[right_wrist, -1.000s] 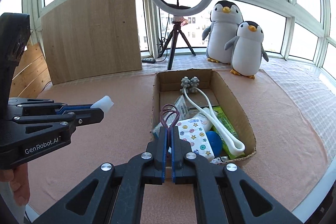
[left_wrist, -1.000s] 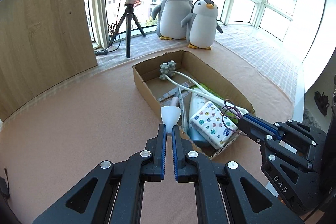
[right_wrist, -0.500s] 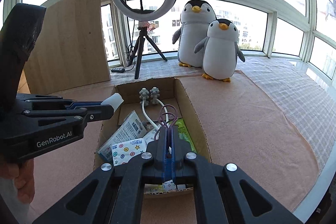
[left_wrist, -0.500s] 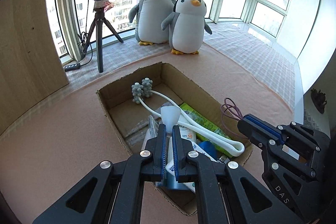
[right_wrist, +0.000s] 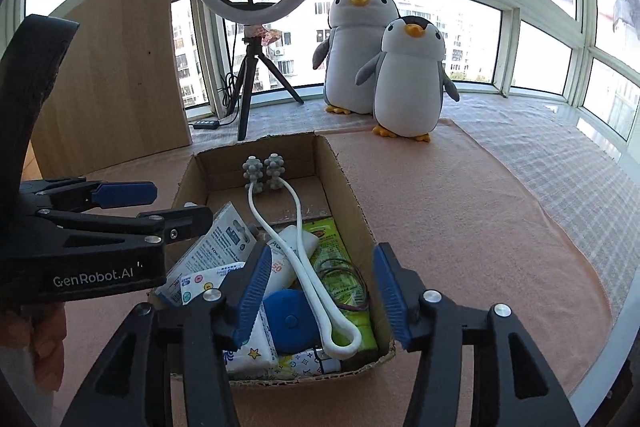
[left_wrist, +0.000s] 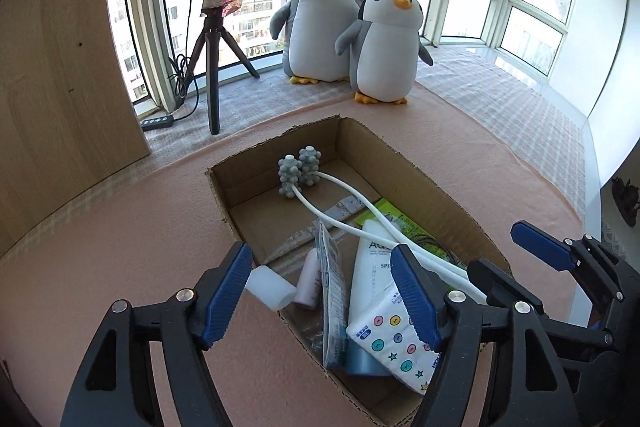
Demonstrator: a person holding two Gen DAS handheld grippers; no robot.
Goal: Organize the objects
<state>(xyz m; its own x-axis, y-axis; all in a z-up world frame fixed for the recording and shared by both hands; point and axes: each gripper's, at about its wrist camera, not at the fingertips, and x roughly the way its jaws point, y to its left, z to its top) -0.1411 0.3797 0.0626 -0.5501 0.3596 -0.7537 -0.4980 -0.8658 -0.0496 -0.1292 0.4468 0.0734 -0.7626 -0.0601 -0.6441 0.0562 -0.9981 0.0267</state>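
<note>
Two drops at once, basically. The small white cap (left_wrist: 268, 291) sits between the left gripper's (left_wrist: 320, 249) jaws, which have just been opening and now stand wide. It's only leaning on the left pad, nothing pinching it, long axis pointing across the gap. It's right over the near-left rim of the cardboard box (left_wrist: 424, 171), above a pink bottle (left_wrist: 310, 283), so imo it goes straight down from here.

The right gripper (right_wrist: 323, 249) has also just been opening, about halfway, w/ nothing in it. The purple hair ties (right_wrist: 346, 281) lie below it on the green packet (right_wrist: 332, 247) by the box's right wall, so we'd call those done.

Readable text: "GenRobot.AI" on the left gripper's side, "SPF" and a "50" on the white sunscreen tube (left_wrist: 372, 255). The dotted tissue pack (left_wrist: 392, 335) print is too small for us tbh.
</note>
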